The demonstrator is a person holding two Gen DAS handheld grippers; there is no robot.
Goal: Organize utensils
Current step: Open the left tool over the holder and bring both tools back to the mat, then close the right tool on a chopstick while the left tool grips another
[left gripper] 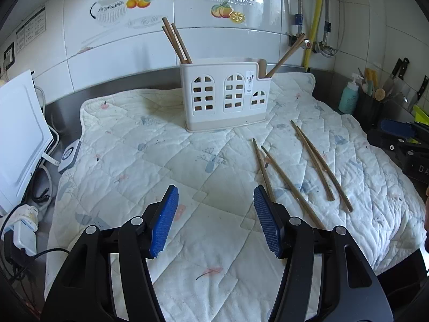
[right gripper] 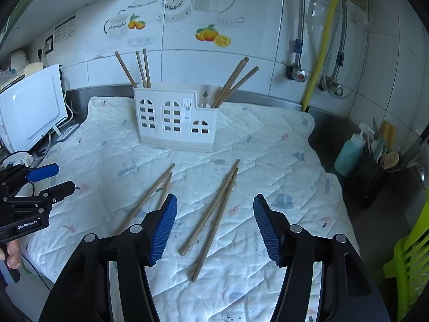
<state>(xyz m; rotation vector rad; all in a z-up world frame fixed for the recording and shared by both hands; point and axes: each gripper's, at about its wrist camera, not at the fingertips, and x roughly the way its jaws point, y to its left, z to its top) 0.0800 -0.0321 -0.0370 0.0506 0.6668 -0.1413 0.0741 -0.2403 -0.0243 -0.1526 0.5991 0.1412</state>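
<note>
Now both the left claw (left gripper: 215,218) and the right claw (right gripper: 215,224) are wide open and hold nothing; four loose chopsticks (right gripper: 211,212) lie on the quilted mat (right gripper: 268,145) before the utensil holder (right gripper: 175,118).

Both views are bright and evenly lit by soft, cool daylight. The glossy wall tiles (left gripper: 219,40) carry broad white glare at the far wall, washing out parts of the printed fruit decals (right gripper: 213,36). Shadows on the quilted mat (left gripper: 187,177) are faint and soft-edged. Focus is sharp through the centre. Fisheye distortion bows the yellow pipe (right gripper: 323,43) and tile seams, and black vignetting fills all corners. The near fingers (right gripper: 163,225) look slightly soft.
</note>
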